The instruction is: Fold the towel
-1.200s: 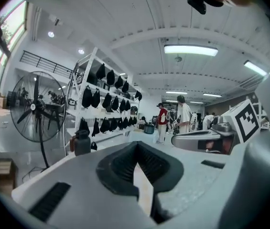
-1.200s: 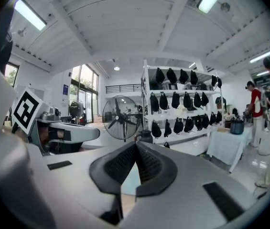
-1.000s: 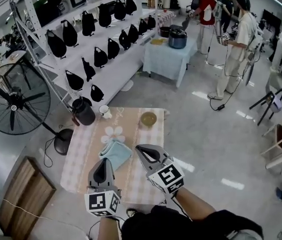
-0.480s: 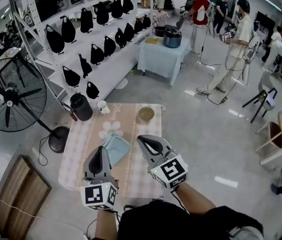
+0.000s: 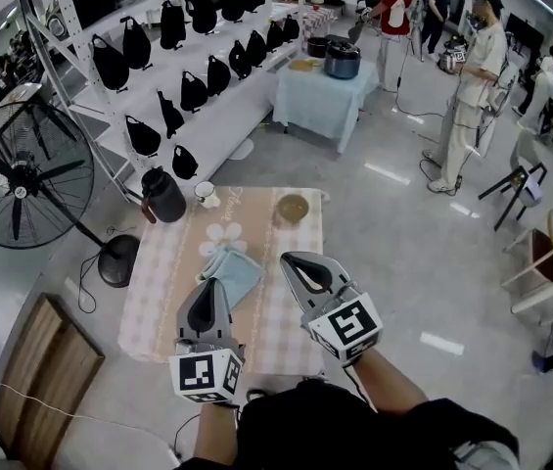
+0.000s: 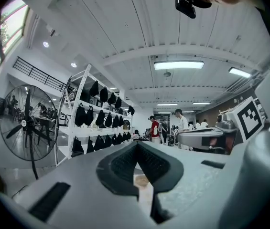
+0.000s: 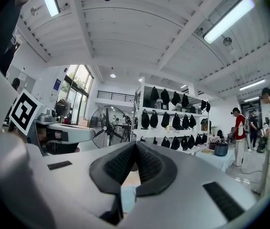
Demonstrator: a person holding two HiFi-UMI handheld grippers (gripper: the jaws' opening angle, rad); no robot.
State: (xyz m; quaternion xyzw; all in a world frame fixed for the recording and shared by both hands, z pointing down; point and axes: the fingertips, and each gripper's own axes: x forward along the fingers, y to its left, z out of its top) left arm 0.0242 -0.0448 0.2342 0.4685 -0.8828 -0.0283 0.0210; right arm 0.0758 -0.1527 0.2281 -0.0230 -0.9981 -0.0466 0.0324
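Note:
A light blue towel point(image 5: 233, 273) lies folded into a small packet on the table with the pink checked cloth point(image 5: 159, 292), left of its middle. Both grippers hang above the near half of the table, pointing level and away from me. My left gripper point(image 5: 211, 285) is shut and empty, its tip over the towel's near edge. My right gripper point(image 5: 292, 261) is shut and empty too, to the right of the towel. In the left gripper view the black pads point(image 6: 125, 163) meet in a point; the same shows in the right gripper view, where the pads point(image 7: 146, 163) touch.
A brown bowl point(image 5: 292, 208) sits at the table's far edge, with a white cup point(image 5: 205, 195) and a black jug point(image 5: 163, 197) at the far left corner. A floor fan point(image 5: 23, 176) stands to the left, shelves of black bags point(image 5: 193, 91) behind. People stand far right.
My right gripper has risen slightly. Both grippers stay shut and the towel lies where it was; the head camera has shifted a little.

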